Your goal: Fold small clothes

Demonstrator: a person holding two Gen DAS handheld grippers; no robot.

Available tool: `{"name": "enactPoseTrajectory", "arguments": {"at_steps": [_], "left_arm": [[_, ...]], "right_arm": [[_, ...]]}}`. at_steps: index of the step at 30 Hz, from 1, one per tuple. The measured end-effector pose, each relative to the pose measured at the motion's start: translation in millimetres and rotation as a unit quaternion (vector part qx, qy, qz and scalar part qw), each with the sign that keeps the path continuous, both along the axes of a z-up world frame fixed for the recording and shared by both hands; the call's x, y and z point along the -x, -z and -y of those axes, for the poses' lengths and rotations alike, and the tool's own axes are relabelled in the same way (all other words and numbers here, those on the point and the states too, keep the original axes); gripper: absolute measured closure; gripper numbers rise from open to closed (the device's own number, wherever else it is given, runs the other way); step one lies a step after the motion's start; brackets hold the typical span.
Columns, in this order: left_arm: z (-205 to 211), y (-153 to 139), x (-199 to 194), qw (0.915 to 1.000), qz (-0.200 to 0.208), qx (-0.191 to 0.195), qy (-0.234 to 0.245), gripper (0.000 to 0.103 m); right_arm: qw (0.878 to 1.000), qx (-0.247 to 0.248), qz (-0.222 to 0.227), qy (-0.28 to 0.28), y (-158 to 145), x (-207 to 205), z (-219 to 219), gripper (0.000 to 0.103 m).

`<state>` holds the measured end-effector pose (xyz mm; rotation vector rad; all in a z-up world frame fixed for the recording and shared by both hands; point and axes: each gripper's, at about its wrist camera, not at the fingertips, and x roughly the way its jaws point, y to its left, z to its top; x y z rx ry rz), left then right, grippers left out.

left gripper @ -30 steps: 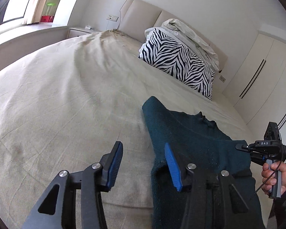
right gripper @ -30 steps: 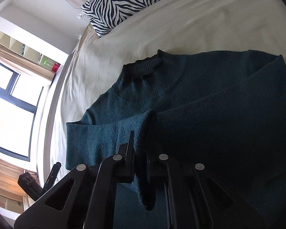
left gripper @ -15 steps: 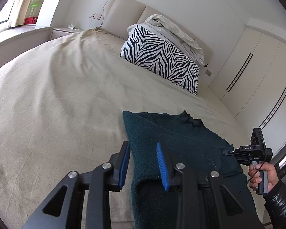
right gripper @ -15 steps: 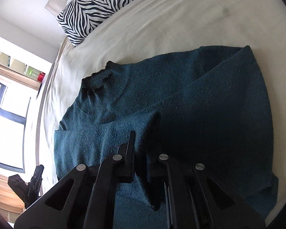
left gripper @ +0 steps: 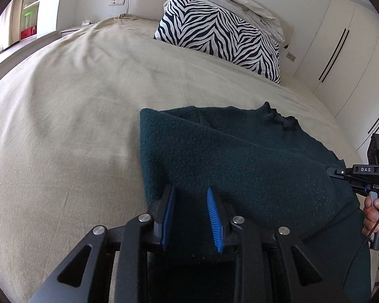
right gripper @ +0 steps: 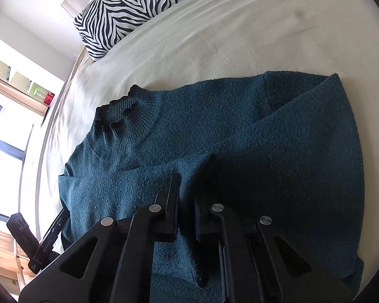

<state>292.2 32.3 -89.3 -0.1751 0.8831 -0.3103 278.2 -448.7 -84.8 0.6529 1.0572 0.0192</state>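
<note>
Sweater [right gripper: 214,136], dark teal knit, is lying on the bed [left gripper: 70,116], its ribbed collar [right gripper: 123,111] pointing toward the headboard and one sleeve [right gripper: 303,116] lying folded across the body. We are holding our right gripper [right gripper: 187,202] pressed together, pinching a fold of the sweater between its fingers. We are holding our left gripper [left gripper: 189,214] spread, its blue pads [left gripper: 213,217] either side of the near edge of the knit; we cannot tell whether they are touching it. A zebra-striped pillow [left gripper: 222,40] is leaning at the head of the bed with a rumpled pale blanket [left gripper: 235,2] behind it, both well apart from the sweater. White wardrobe doors [left gripper: 341,50] are standing beyond the bed's far side.
</note>
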Motion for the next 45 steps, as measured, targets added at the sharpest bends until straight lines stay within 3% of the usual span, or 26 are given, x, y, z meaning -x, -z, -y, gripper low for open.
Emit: {"name": "enactPoseTrajectory", "arguments": {"at_steps": [5, 9, 11, 14, 17, 18, 21, 23, 25, 27, 28, 29, 30, 33, 38, 45], "left_arm": [[4.5, 1.5, 5.3, 0.9997, 0.015, -0.019, -0.001, 0.074], [2.0, 3.9, 4.2, 0.9998, 0.014, -0.011, -0.001, 0.074], [3.1, 4.3, 4.2, 0.9998, 0.016, -0.014, -0.002, 0.074], [4.5, 4.7, 4.8, 0.9997, 0.019, -0.018, -0.002, 0.074], [3.9, 4.9, 5.3, 0.9997, 0.019, -0.016, -0.003, 0.074], [3.6, 5.2, 5.4, 0.9997, 0.019, -0.014, -0.003, 0.074], [1.4, 5.1, 5.5, 0.9998, 0.017, -0.009, -0.003, 0.074], [-0.4, 3.2, 7.0, 0.9998, 0.017, -0.005, -0.004, 0.074], [-7.4, -1.1, 12.8, 0.9998, 0.014, 0.013, -0.005, 0.074], [-19.8, -8.4, 29.1, 0.9994, 0.007, 0.029, -0.018, 0.07], [-26.9, -13.0, 41.4, 0.9991, 0.005, 0.027, -0.032, 0.064], [-34.2, -17.0, 55.6, 0.9986, 0.002, 0.029, -0.045, 0.048], [-42.9, -20.9, 72.4, 0.9977, 0.006, 0.04, -0.055, 0.043], [-60.4, -26.3, 121.1, 0.9963, -0.006, 0.066, -0.056, 0.043], [-58.5, -20.1, 190.9, 0.9964, -0.052, 0.059, -0.03, 0.043], [-46.1, -12.3, 263.5, 0.9955, -0.082, 0.047, -0.001, 0.043]], "right_arm": [[0.999, -0.015, 0.009, 0.029, -0.7, 7.8, 5.3, 0.094], [0.994, 0.075, 0.03, 0.07, -33.6, 22.2, 0.6, 0.09], [0.992, 0.09, 0.059, 0.072, -51.4, 29.3, -6.4, 0.09], [0.994, 0.056, 0.093, 0.026, -59.4, 29.8, -28.4, 0.09], [0.998, 0.024, 0.056, -0.03, -32.3, 17.6, -52.3, 0.088], [0.999, 0.013, 0.024, -0.031, -13.9, 12.9, -52.0, 0.085], [0.995, -0.078, 0.058, 0.027, 7.9, 26.7, -18.8, 0.09], [0.989, -0.103, 0.065, 0.088, 5.9, 49.6, 5.4, 0.087], [0.988, -0.055, 0.061, 0.128, -8.3, 77.9, 19.6, 0.082], [0.987, -0.023, 0.074, 0.143, -25.3, 112.6, 30.7, 0.067], [0.985, -0.022, 0.086, 0.148, -32.7, 132.7, 36.6, 0.054], [0.983, -0.019, 0.097, 0.154, -39.6, 154.8, 42.3, 0.051], [0.982, -0.015, 0.107, 0.157, -45.1, 176.9, 46.2, 0.051], [0.98, -0.013, 0.121, 0.158, -52.8, 239.8, 55.7, 0.049], [0.981, 0.003, 0.105, 0.163, -42.1, 337.4, 53.8, 0.049], [0.985, 0.022, 0.082, 0.15, -26.9, 406.0, 41.7, 0.049]]}}
